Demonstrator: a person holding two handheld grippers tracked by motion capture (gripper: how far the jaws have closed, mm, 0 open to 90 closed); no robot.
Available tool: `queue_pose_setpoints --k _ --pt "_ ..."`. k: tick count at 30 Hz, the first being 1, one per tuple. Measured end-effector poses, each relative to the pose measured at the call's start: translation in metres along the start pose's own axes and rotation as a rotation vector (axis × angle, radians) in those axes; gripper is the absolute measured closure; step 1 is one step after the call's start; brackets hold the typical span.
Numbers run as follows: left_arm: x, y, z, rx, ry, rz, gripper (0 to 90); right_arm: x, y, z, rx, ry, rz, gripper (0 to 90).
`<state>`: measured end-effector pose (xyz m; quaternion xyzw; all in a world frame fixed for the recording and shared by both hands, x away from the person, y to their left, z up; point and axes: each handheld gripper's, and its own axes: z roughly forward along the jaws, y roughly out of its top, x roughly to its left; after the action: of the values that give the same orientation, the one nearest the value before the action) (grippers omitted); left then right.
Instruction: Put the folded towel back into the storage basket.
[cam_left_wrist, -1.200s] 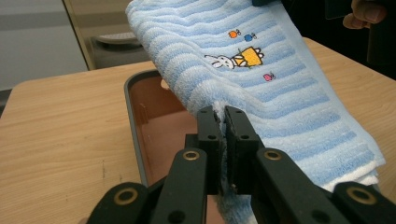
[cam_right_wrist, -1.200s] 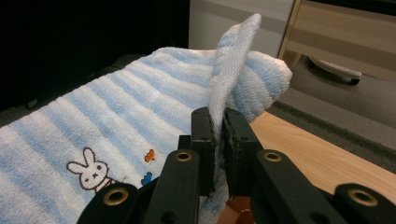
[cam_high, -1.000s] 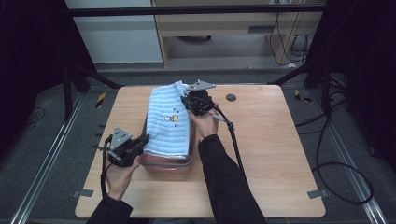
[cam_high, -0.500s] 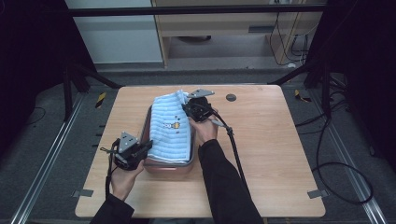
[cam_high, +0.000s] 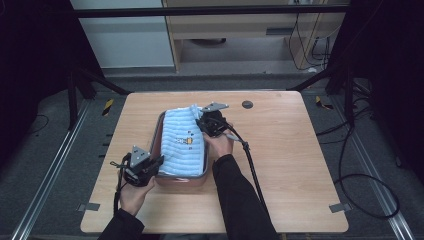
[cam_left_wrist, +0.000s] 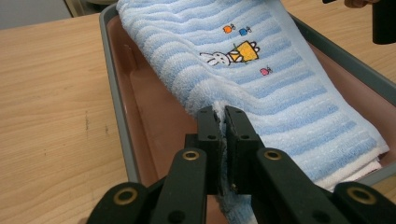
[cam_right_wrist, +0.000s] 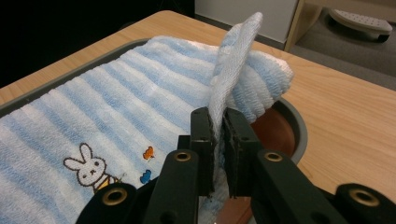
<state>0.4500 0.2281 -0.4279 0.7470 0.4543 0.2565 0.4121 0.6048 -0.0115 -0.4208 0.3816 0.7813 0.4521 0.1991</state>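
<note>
A blue-and-white striped towel (cam_high: 181, 140) with a small rabbit picture (cam_left_wrist: 223, 57) lies folded in a shallow grey tray (cam_high: 159, 134) with a reddish inside. My left gripper (cam_high: 150, 167) is at the tray's near left corner, shut on the towel's near edge (cam_left_wrist: 222, 109). My right gripper (cam_high: 206, 122) is at the far right of the tray, shut on a towel corner (cam_right_wrist: 233, 56) that stands up between its jaws. The towel (cam_right_wrist: 116, 112) covers most of the tray (cam_right_wrist: 299, 126).
The tray sits mid-table on a light wooden top (cam_high: 295, 150). A small dark round spot (cam_high: 247, 104) is on the table beyond the right gripper. A black cable (cam_high: 252, 165) trails along the right forearm. Bare wood lies to the right and left.
The towel and both grippers have moved toward the near side. The towel now lies flatter in the tray, which shows more at its far end.
</note>
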Motion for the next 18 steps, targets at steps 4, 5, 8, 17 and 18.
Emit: queue_pose_setpoints --k 4,5,8,17,18 --pt "0.000 -0.002 0.001 0.013 0.002 0.000 85.0 0.000 -0.002 0.002 0.011 0.002 -0.004 82.9" --pt "0.001 -0.003 0.002 0.019 0.001 -0.001 84.9 0.000 -0.003 0.003 0.017 0.002 -0.002 82.6" --pt "0.003 -0.004 0.004 0.035 0.006 -0.016 83.3 0.001 -0.006 0.006 0.040 0.003 0.001 79.6" --pt "0.007 -0.004 0.006 0.047 0.037 -0.022 72.6 0.002 -0.011 0.004 0.072 -0.015 -0.023 68.3" --pt "0.008 -0.004 0.005 0.036 0.038 -0.024 70.2 0.002 -0.010 0.002 0.065 -0.014 -0.016 67.9"
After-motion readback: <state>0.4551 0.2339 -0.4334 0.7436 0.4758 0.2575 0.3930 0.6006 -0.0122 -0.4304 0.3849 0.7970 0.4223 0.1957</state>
